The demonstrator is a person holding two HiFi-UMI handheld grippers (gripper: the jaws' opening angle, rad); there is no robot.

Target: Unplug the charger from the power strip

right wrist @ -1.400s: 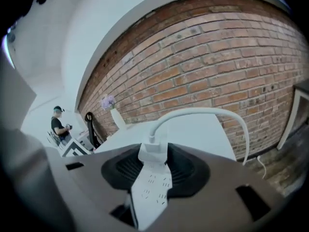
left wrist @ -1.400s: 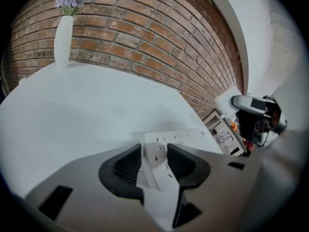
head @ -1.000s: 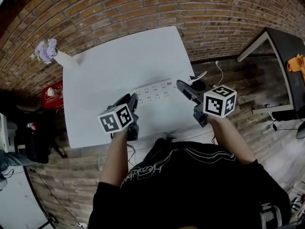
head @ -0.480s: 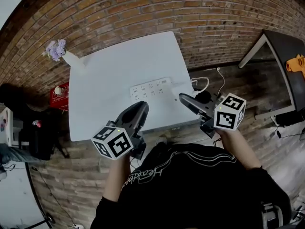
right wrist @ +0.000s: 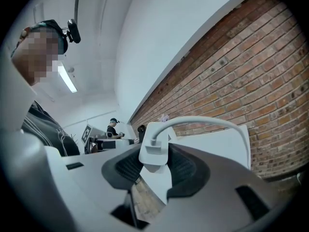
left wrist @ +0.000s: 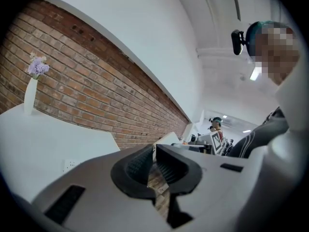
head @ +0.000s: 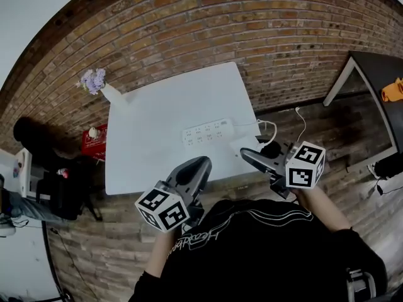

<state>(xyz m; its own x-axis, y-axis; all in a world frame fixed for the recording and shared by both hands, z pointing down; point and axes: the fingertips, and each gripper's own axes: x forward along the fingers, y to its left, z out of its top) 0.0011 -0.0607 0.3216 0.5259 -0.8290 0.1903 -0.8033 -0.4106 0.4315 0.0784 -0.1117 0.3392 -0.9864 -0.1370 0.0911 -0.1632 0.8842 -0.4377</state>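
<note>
The white power strip (head: 208, 133) lies on the white table (head: 151, 124), near its front right. My right gripper (head: 247, 155) hangs off the table's front right corner, shut on the white charger (right wrist: 154, 151). The charger (head: 240, 147) is clear of the strip, and its white cable (right wrist: 203, 122) arcs away to the right. My left gripper (head: 200, 167) hovers at the table's front edge, away from the strip. In the left gripper view its jaws (left wrist: 154, 161) are closing and almost together, with nothing between them.
A white vase with purple flowers (head: 94, 80) stands at the table's far left corner. A red box (head: 93, 140) sits on the floor to the left. A dark table (head: 371, 68) stands at right. A brick wall lies beyond the table.
Both grippers drew back from the strip toward the person and rose. The left jaws went from open to almost together. The right gripper kept the charger.
</note>
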